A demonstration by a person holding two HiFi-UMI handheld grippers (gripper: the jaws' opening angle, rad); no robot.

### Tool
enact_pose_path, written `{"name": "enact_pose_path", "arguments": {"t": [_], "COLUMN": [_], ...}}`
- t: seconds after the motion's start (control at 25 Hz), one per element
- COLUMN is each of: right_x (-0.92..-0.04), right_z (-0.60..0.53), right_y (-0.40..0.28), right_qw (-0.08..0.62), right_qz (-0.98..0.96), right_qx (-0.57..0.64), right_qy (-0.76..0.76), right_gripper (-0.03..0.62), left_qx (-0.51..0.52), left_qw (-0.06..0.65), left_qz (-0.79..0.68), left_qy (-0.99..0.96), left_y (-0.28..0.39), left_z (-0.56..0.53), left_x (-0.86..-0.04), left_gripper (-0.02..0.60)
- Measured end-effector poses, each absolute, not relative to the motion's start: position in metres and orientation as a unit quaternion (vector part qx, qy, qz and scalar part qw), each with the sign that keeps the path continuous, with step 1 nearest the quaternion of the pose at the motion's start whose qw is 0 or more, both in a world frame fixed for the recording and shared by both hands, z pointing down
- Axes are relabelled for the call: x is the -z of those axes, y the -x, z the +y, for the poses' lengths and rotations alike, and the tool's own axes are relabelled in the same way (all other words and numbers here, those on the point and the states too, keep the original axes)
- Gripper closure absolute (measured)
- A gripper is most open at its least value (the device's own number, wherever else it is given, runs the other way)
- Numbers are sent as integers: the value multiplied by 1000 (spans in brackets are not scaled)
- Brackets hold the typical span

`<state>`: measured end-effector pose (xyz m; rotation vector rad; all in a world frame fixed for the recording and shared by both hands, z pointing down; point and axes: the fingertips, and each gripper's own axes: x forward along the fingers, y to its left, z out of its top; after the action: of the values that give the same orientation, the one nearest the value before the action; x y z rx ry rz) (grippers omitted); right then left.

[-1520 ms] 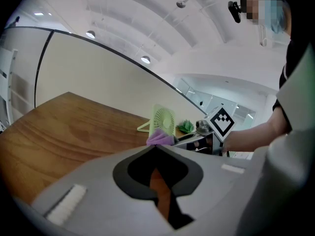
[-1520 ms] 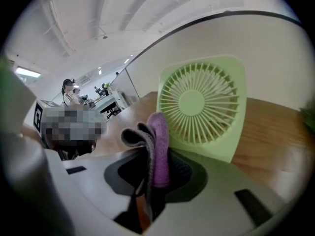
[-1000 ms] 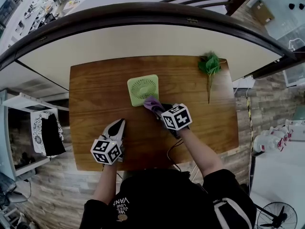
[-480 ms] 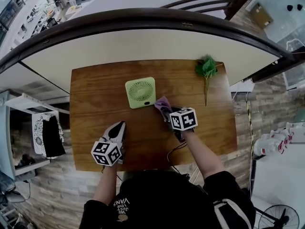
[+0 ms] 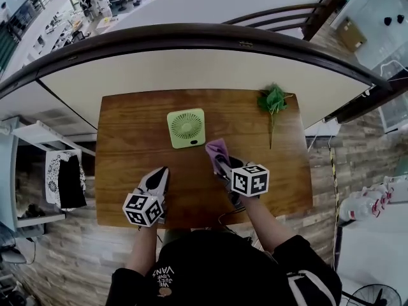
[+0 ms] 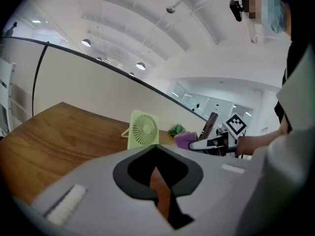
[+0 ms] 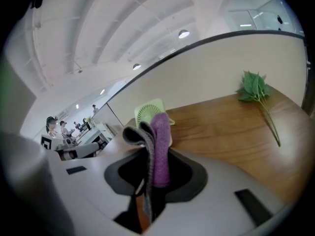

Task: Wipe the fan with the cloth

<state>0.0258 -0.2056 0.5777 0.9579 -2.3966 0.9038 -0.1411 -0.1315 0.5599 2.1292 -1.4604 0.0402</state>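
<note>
Facing a wooden table point(image 5: 127, 164), left gripper point(image 5: 160, 172) held with jaws pressed together, empty, green fan point(image 5: 186, 127) propped upright at centre, purple cloth point(image 5: 217, 149) pinched by right gripper point(image 5: 221, 162) just beside the fan, leafy sprig point(image 5: 273, 101) laid far right.

fan point(image 5: 186, 128) centre of table point(image 5: 127, 139) | cloth point(image 5: 217, 150) right of fan, nearer | sprig point(image 5: 273, 101) far right

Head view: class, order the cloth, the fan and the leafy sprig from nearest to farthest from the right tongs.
1. Cloth: clamped in the right tongs.
2. Fan: beyond them to the left, mid-table.
3. Leafy sprig: at the table's far right corner.
</note>
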Motion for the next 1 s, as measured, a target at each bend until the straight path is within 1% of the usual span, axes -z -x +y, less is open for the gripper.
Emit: {"name": "enact_pose_path", "arguments": {"t": [0.4,0.64,1.0], "right_x": [-514,-495,-492], "right_z": [-170,-151,-127], "right_y": [-25,-35,-54], "right_qw": [142,130,137], "right_qz": [-898,-909,-914], "right_qx": [-292,-280,-276], "right_qy": [-297,-280,-263], "right_gripper": [493,494,494], "left_qx": [13,29,32], "left_qw": [255,243,228], "left_qz": [-570,-574,-587], "left_qy": [-781,-781,-776], "left_y": [118,97,77], "left_z": [-102,-83,-64], "left_x": [-527,-512,-502], "left_gripper": [569,569,569]}}
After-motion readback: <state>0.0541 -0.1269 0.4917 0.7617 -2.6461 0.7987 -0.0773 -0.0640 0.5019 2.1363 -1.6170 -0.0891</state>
